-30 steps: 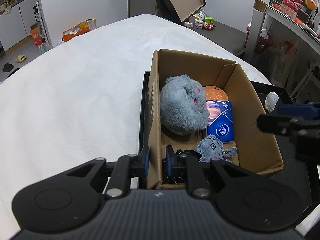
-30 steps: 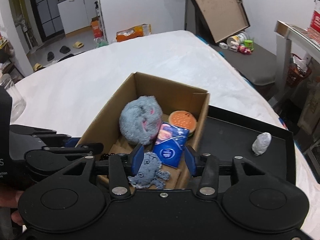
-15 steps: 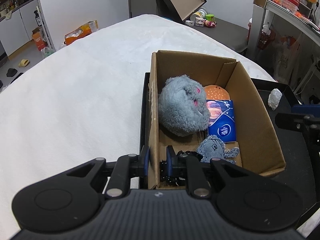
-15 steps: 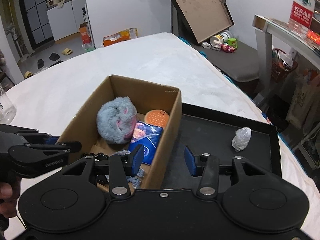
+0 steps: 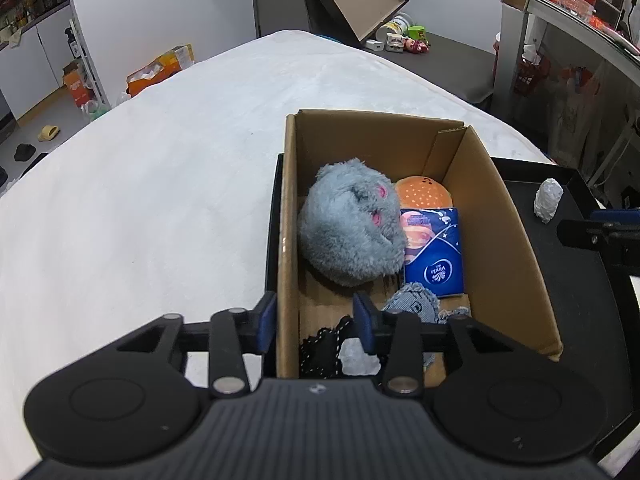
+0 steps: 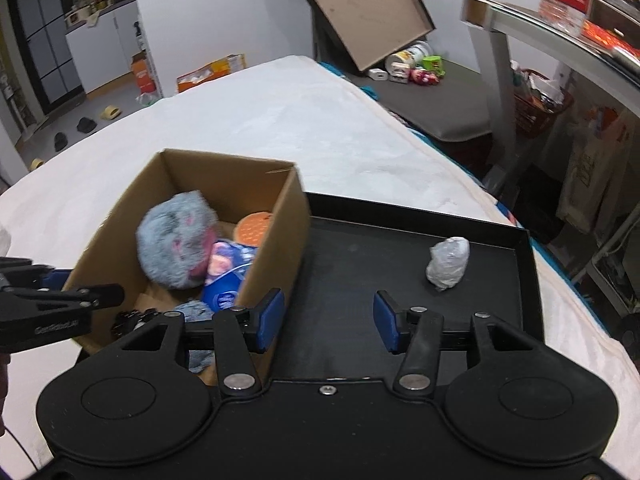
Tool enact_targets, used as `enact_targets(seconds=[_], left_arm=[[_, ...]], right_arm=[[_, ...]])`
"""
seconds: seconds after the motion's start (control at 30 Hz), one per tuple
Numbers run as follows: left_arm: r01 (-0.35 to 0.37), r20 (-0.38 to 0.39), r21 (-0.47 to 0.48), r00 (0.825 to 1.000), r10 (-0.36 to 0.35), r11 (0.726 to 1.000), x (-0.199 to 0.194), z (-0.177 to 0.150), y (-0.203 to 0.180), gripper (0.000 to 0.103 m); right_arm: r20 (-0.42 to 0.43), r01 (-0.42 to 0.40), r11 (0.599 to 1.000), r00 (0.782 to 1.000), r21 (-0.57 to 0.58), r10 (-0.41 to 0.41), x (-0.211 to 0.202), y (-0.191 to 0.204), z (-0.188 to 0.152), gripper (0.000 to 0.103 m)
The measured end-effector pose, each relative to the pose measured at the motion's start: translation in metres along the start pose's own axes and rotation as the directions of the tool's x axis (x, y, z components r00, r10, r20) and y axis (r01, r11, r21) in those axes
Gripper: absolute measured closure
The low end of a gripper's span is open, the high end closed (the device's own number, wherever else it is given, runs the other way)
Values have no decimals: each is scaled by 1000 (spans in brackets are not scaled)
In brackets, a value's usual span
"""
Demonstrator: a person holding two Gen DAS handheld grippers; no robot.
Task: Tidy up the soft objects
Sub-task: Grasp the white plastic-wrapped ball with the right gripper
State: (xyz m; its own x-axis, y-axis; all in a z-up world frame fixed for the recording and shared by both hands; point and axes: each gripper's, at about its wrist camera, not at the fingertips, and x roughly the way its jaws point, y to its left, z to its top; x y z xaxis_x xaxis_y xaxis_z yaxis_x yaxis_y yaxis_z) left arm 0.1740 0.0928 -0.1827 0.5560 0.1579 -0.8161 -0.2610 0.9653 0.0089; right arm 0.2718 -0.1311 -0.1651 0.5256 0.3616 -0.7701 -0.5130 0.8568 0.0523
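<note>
A cardboard box point(image 5: 508, 236) point(image 6: 280, 232) stands on a black tray point(image 6: 360, 280). In it lie a grey fluffy plush point(image 5: 352, 232) point(image 6: 176, 240), an orange burger toy point(image 5: 424, 196), a blue tissue pack point(image 5: 434, 256), a small denim-grey plush point(image 5: 412, 304) and a black lace piece point(image 5: 324, 348). My left gripper point(image 5: 315, 322) is open and straddles the box's near left wall. My right gripper point(image 6: 328, 320) is open and empty over the tray, right of the box. A crumpled silver-white wad point(image 6: 448, 262) point(image 5: 548, 200) lies on the tray's far right.
The tray rests on a white padded surface point(image 5: 160, 184) that spreads left and back. A tilted brown board point(image 6: 368, 8), small toys on a grey mat point(image 6: 416, 72) and a metal shelf point(image 6: 540, 28) stand behind and to the right.
My left gripper has opened from a narrow pinch on the box's left wall. My right gripper has opened wider and swung right, from over the box to over the tray.
</note>
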Motion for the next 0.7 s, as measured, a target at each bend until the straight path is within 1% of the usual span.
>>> enact_targets(seconds=[0.07, 0.2, 0.33, 0.47, 0.53, 0.7], left_arm=[[-4, -1, 3, 1000, 4, 1000, 2, 2, -3, 53], [-12, -9, 19, 1000, 12, 1000, 5, 3, -10, 47], [-31, -19, 30, 999, 31, 999, 10, 5, -15, 44], [-55, -23, 33, 998, 56, 998, 15, 8, -21, 39], [-67, -25, 35, 997, 68, 997, 17, 9, -24, 37], [-101, -30, 43, 994, 102, 994, 23, 13, -32, 34]], right_arm=[[5, 7, 1000, 1000, 12, -7, 2, -7, 0, 51], [7, 28, 999, 1000, 28, -28, 10, -22, 0, 44], [12, 63, 998, 998, 22, -63, 17, -33, -2, 34], [31, 69, 997, 997, 29, -70, 22, -44, -3, 23], [44, 76, 997, 996, 33, -78, 26, -50, -4, 21], [63, 103, 994, 992, 29, -105, 39, -64, -6, 21]])
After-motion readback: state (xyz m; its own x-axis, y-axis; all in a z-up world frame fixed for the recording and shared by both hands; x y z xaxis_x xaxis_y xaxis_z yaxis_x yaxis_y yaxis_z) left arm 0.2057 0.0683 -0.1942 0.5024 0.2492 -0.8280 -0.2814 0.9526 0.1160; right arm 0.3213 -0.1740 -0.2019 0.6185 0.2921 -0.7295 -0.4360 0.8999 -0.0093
